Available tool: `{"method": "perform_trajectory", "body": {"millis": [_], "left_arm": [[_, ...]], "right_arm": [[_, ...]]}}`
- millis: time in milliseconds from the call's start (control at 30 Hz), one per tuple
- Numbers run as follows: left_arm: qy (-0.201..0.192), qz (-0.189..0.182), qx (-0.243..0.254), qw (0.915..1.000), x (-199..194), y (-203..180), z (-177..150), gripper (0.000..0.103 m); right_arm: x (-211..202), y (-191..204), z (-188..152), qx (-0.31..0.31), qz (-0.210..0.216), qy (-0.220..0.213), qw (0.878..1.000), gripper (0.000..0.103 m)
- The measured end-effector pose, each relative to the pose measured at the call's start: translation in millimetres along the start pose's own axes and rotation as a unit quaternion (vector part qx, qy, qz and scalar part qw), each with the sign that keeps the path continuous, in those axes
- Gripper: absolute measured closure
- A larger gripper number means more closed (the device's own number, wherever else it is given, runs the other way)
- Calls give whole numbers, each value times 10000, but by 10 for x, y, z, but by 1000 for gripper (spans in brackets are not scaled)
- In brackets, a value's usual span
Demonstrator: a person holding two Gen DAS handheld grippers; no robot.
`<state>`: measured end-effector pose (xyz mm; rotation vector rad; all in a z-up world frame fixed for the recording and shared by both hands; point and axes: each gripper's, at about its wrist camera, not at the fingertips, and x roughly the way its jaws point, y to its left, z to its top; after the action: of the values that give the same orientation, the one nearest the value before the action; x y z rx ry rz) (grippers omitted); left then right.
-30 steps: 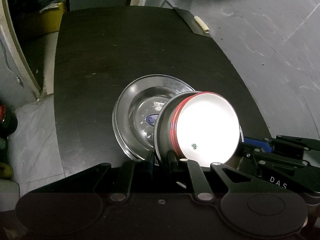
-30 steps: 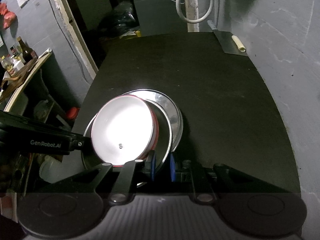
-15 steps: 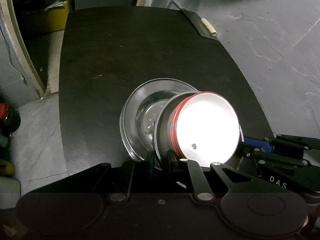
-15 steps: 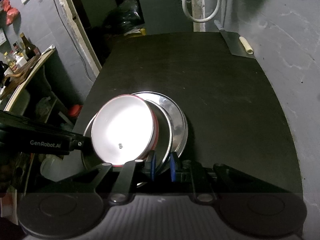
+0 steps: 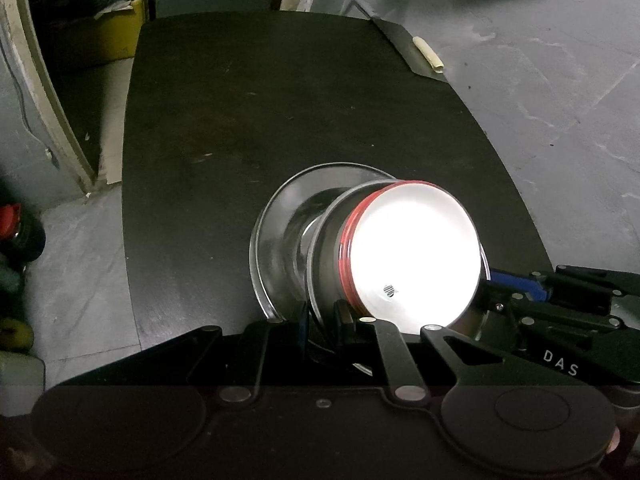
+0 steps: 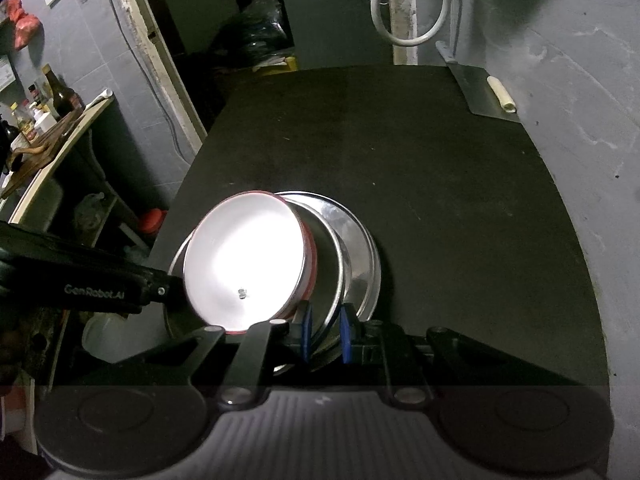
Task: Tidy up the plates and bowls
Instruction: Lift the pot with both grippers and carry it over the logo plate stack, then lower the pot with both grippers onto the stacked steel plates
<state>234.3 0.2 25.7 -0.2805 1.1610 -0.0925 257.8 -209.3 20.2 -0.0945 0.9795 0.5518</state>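
1. Left gripper [image 5: 322, 314]: its jaws are pinched tight on the near rim of a steel plate [image 5: 320, 248] at about 6 o'clock in the left wrist view. The plate is tilted above the table [image 5: 240, 120].
2. Another steel plate, the outer plate [image 5: 272, 224], stands just behind it at 9 o'clock. Whether the two touch cannot be told.
3. The bowl [image 5: 416, 256], white inside with a red band, sits in the held plate, centre-right. Glare washes out its inside.
4. Right gripper [image 6: 324, 330]: narrow, clamped on the opposite rim of what looks like the same plate, at 6 o'clock in its own view.
5. To do this step well, I judge both hands should move together and keep the stack's tilt steady, so the bowl does not slide out. Lower it flat on the table before either grip lets go.
6. Hidden: the plate rims under both grippers and the bowl's base. Which plate each pad bites is hard to confirm.
7. At 1 o'clock, a flat metal blade [image 6: 484, 96] with a pale roll [image 6: 502, 94] lies at the table's far corner, well apart.
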Motion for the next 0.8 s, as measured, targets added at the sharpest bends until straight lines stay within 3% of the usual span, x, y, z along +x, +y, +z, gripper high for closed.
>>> {"method": "perform_trajectory", "body": {"millis": [800], "left_arm": [[76,79,-59,9999,56,-12,41,91]], "right_arm": [[127,22,121,1,35,49,10000,86]]}}
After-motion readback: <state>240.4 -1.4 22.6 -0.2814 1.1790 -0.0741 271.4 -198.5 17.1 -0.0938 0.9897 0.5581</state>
